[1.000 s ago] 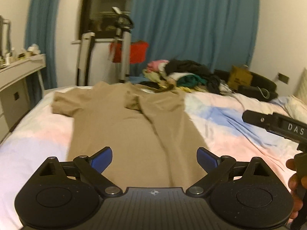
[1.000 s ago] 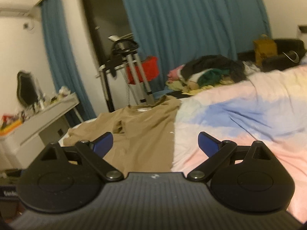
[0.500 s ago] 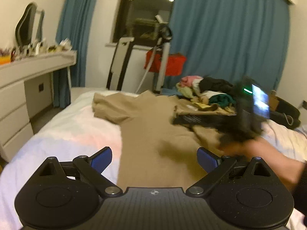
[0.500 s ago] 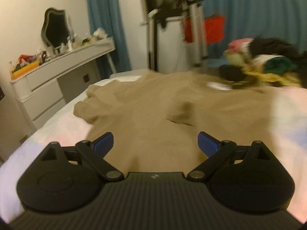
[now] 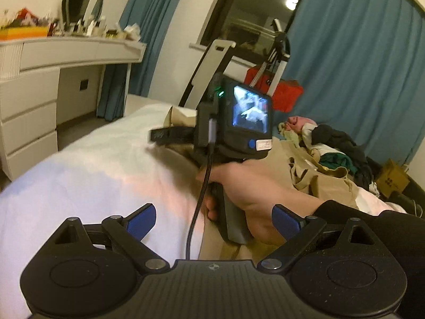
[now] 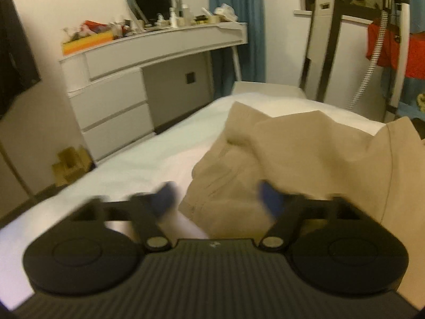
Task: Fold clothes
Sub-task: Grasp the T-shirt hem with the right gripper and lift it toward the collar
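The fold has barely begun: the right gripper's (image 6: 216, 199) fingers are closing around the flat tan cotton T-shirt's (image 6: 305, 159) sleeve edge on the bed (image 6: 148, 159), while the left gripper (image 5: 213, 219) hovers spread and empty.

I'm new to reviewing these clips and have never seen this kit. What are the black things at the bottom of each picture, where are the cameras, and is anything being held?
No robot here: a person holds a trigger-operated gripper in each hand, with a camera on each looking along its two blue-padded fingers. One picture looks over the left gripper, open and empty, at the person's right hand gripping the other tool. The other looks over the right gripper, whose jaws are closing around the edge of a tan shirt lying on the bed. More clothes are piled further back.
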